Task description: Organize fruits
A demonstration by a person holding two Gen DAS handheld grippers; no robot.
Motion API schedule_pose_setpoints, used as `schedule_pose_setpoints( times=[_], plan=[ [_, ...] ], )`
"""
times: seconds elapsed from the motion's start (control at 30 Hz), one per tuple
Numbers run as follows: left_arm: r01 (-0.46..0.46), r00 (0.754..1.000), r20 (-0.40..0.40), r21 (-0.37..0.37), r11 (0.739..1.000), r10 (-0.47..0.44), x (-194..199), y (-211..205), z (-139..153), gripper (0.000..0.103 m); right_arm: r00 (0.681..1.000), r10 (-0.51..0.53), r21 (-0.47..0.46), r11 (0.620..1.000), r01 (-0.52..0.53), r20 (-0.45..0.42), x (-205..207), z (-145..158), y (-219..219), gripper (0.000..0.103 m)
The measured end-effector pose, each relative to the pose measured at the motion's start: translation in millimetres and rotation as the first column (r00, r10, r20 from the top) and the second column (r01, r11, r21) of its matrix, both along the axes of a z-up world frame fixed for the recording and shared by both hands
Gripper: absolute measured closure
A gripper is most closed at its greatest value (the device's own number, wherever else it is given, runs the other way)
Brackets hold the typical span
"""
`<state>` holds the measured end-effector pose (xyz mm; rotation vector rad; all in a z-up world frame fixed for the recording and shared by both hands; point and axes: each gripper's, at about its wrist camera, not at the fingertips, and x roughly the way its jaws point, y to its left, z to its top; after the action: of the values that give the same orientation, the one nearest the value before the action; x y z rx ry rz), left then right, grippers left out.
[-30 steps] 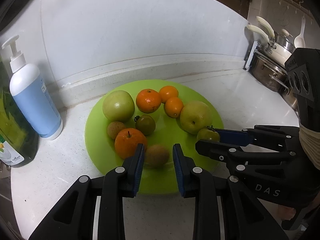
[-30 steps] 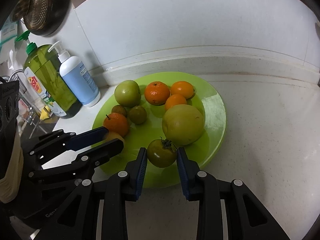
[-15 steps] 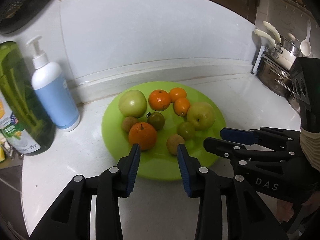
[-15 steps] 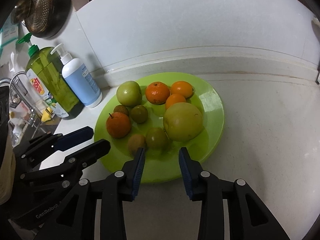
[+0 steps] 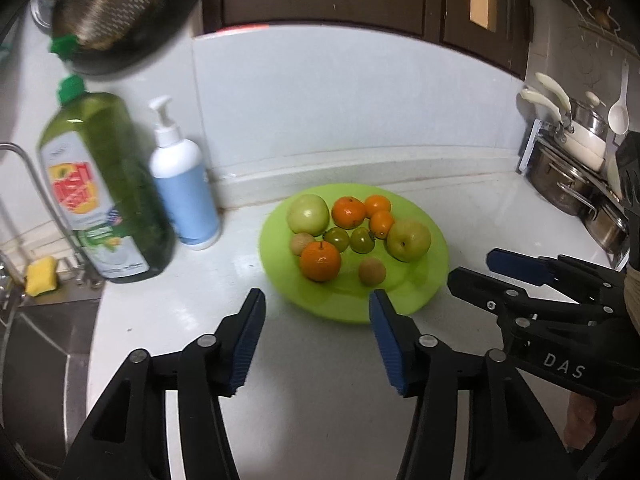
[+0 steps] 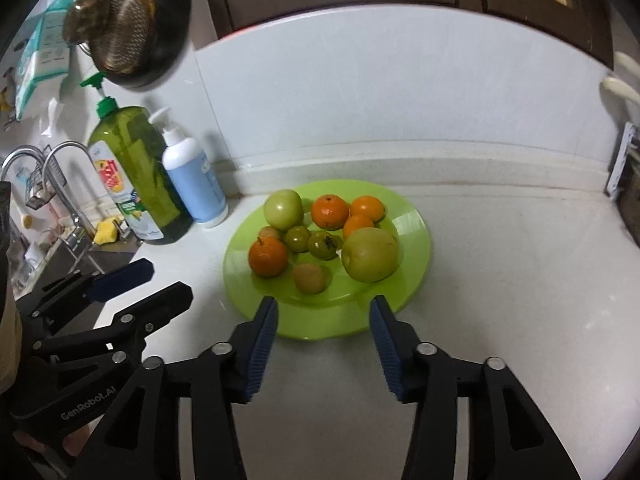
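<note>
A lime green plate (image 5: pixel 434 276) (image 6: pixel 412 224) on the white counter holds several fruits: two green apples (image 5: pixel 309 214) (image 6: pixel 370 254), oranges (image 5: pixel 320 261) (image 6: pixel 268 257), two small green tomatoes (image 5: pixel 362 240) (image 6: pixel 323 245) and brown kiwis (image 5: pixel 372 272) (image 6: pixel 309 278). My left gripper (image 5: pixel 318 308) is open and empty, just short of the plate's front edge. My right gripper (image 6: pixel 322 316) is open and empty, at the plate's front rim; it also shows at the right of the left wrist view (image 5: pixel 476 270).
A green dish-soap bottle (image 5: pixel 104 184) (image 6: pixel 136 172) and a white-blue pump bottle (image 5: pixel 184 192) (image 6: pixel 194 184) stand left of the plate. A sink and tap (image 6: pixel 60 184) lie at far left. Pots (image 5: pixel 572 168) stand at far right. A strainer (image 6: pixel 128 36) hangs on the wall.
Both grippers let go of their fruits, a kiwi and a green tomato, on the plate. They opened wide and pulled back and up from the plate.
</note>
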<state>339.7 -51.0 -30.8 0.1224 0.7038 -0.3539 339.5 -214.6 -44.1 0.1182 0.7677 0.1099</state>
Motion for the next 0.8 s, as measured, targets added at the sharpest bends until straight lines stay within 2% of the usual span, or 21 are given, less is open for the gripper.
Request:
schedule_pose_setpoints(
  times=[0.23,0.37,0.53,0.8],
  plan=[
    [-0.022,0.997,0.073,0.021,1.000,0.020,-40,20,20,0.028,0.998,-0.046,-0.013,0.999,0.047,0.048,-42,17,11,0.042],
    [-0.008,0.995,0.098,0.018,1.000,0.006,-66,34,28,0.023,0.993,-0.090,-0.024,0.995,0.092,0.071,-70,27,19,0.039],
    [-0.003,0.990,0.140,0.009,1.000,0.002,-101,45,41,0.017,0.985,-0.131,-0.031,0.990,0.135,0.110,-109,38,28,0.030],
    [-0.049,0.978,0.204,-0.013,0.999,0.051,-161,52,61,0.008,0.980,-0.123,-0.049,0.990,0.132,0.158,-170,57,34,0.023]
  ],
)
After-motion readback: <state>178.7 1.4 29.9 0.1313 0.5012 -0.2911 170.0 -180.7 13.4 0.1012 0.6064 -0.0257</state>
